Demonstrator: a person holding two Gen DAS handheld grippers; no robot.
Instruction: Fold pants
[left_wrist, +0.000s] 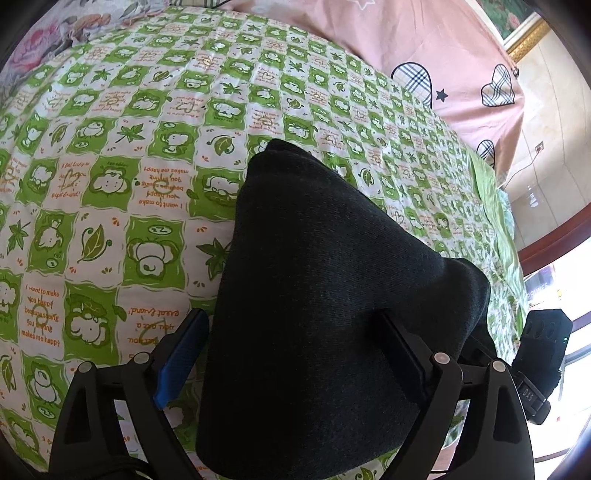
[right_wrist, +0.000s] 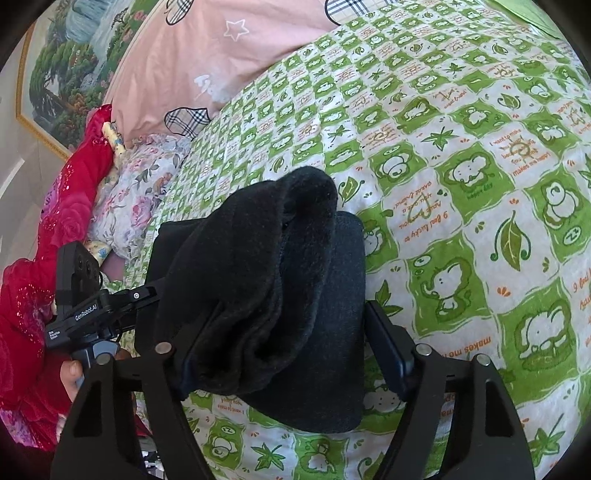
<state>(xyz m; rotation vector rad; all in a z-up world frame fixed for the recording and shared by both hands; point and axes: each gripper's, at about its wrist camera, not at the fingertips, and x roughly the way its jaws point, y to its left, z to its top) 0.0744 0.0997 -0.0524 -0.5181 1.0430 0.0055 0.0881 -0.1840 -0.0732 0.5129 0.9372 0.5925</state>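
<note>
On the bed's green checked sheet (left_wrist: 110, 155), the folded black pants (left_wrist: 317, 295) lie between the wide-open, empty fingers of the left gripper (left_wrist: 295, 354) and right gripper (right_wrist: 291, 347). A loose fleecy flap may spring open and undo the fold.

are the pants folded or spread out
Folded: the pants sit as a compact stacked bundle on the bed, layers doubled over, no legs laid out.

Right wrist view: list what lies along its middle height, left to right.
Red garment → left tool → black pants → green checked bedsheet.
</note>
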